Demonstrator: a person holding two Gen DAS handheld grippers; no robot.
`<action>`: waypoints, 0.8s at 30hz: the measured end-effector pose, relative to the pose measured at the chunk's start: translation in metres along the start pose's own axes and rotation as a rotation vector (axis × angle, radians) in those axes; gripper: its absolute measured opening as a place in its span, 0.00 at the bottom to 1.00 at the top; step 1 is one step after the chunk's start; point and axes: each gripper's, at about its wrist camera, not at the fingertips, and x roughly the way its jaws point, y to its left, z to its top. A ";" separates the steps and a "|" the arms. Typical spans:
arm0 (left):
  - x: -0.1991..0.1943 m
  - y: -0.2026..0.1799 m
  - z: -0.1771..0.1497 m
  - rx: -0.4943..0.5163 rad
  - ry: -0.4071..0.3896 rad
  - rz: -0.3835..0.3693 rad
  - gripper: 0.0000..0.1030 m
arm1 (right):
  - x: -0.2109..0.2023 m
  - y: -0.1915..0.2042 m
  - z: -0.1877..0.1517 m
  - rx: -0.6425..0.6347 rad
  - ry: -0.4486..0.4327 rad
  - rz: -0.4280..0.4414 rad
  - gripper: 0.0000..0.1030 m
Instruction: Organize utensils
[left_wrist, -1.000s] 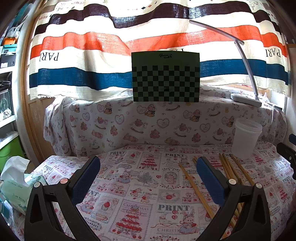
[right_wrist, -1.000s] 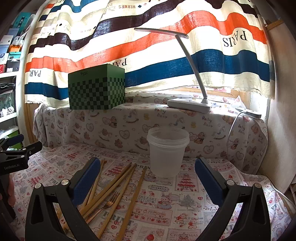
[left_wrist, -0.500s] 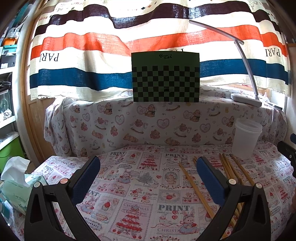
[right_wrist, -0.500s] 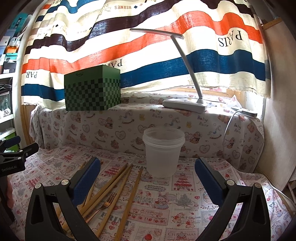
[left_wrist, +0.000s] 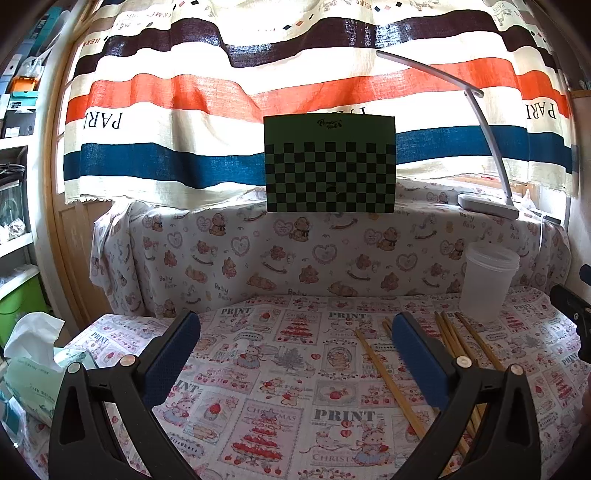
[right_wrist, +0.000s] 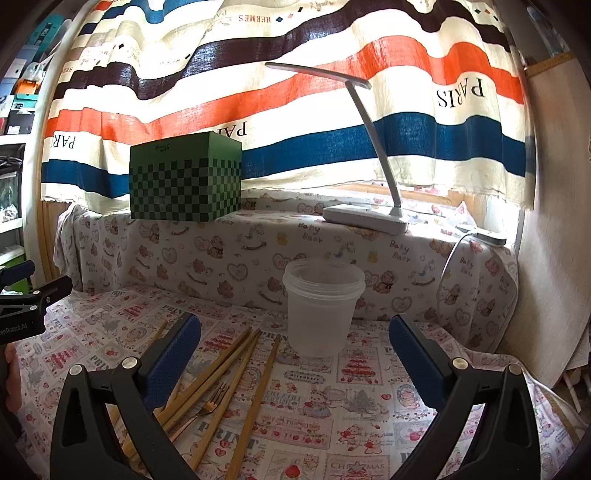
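Left gripper (left_wrist: 295, 350) and right gripper (right_wrist: 295, 350): jaws wide open, empty. Chopsticks (right_wrist: 221, 373) and fork (right_wrist: 210, 400) loose on worktop (right_wrist: 369, 398), beside upright plastic cup (right_wrist: 321, 306).

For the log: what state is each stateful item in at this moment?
Left gripper: open, holding nothing.
Right gripper: open, holding nothing.
Translucent plastic cup: upright, no lid, looks empty.
Wooden chopsticks: lying loose on the printed tablecloth, none in the cup.
Small fork: lying among the chopsticks.
White desk lamp: arm raised; lit or not unclear.
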 end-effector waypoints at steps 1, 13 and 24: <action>-0.002 -0.002 0.000 0.004 -0.007 -0.007 1.00 | -0.002 0.001 0.001 -0.003 -0.004 -0.001 1.00; -0.015 -0.003 0.001 0.018 -0.093 -0.064 1.00 | -0.010 -0.022 0.012 0.137 0.012 0.055 0.99; -0.024 -0.002 0.002 0.025 -0.117 -0.034 1.00 | 0.012 -0.013 -0.001 0.153 0.170 0.091 0.42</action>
